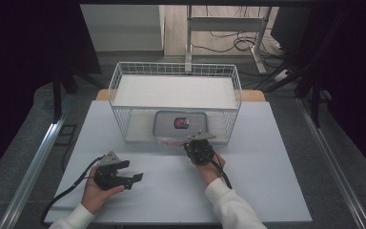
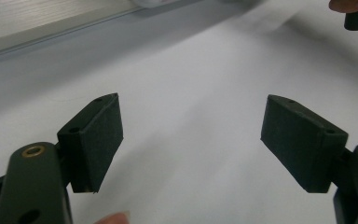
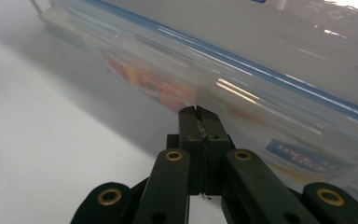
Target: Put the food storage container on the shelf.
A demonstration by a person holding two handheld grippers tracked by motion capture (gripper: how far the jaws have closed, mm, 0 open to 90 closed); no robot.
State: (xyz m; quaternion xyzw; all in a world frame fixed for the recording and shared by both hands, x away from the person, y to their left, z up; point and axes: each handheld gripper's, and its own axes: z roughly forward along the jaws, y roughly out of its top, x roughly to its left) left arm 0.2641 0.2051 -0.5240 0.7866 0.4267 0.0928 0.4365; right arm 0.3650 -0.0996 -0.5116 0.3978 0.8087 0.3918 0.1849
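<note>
Clear plastic food box with a grey, blue-edged snap lid (image 1: 181, 123) sits on the lower level of the white wire two-tier basket (image 1: 119, 88), near its open front. Red label on the lid centre, something orange-red visible through the wall in the right gripper view (image 3: 149, 81); contents otherwise unclear.

Right gripper (image 1: 196, 141) is at the box's front edge, reaching in under the basket's upper shelf. Its jaws are pressed together, tips right at the box's front wall just under the lid flap (image 3: 168, 51). Can't confirm anything is pinched between them: looks like closed tips butted against or just short of the plastic. My read: closed tips are being used as a probe or hook at the front latch, either to flip it or to drag the box out. Low approach makes sense, since the shelf above blocks any top-down grab.

Left gripper (image 1: 136, 178) is held low over the white table top (image 1: 267, 191), well apart from the basket, jaws spread wide, nothing between the pads (image 2: 95, 140). Looks parked and pre-opened, likely to take the box's side once it clears the wire frame.

Risk, as a judgement: slick plastic plus a narrow contact point, so the tips could skate off the flap.
</note>
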